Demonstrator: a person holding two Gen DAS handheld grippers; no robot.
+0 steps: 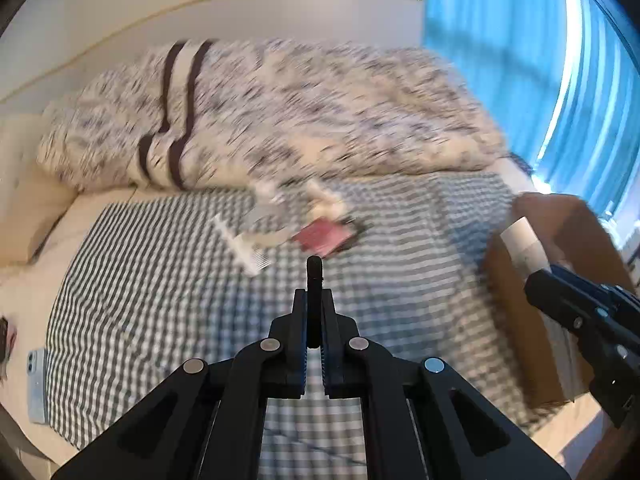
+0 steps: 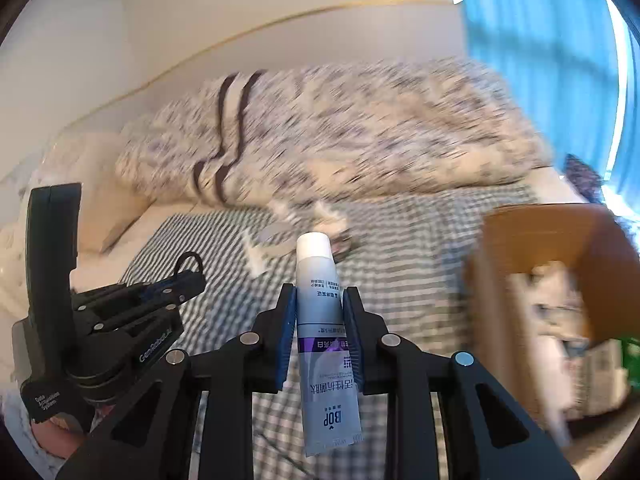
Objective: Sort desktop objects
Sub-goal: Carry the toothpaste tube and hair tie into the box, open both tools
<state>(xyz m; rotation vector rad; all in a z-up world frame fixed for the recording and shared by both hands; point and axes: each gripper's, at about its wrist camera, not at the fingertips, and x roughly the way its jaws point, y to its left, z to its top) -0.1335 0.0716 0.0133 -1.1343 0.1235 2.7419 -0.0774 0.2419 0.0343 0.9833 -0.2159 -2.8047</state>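
Gripped cap-forward in the right gripper [image 2: 319, 312]: a white-capped grey toothpaste tube [image 2: 322, 320], near the open brown cardboard box [image 2: 560, 240] for dropping; clamped in the left gripper [image 1: 314, 312]: a thin black rod-like object [image 1: 314, 280].

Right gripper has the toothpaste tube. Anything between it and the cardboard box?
Nothing visible. The right gripper is shut on the toothpaste tube, and the cardboard box sits to its right with only checked cloth between them. The left gripper, shut on a thin black object, is on the other side.
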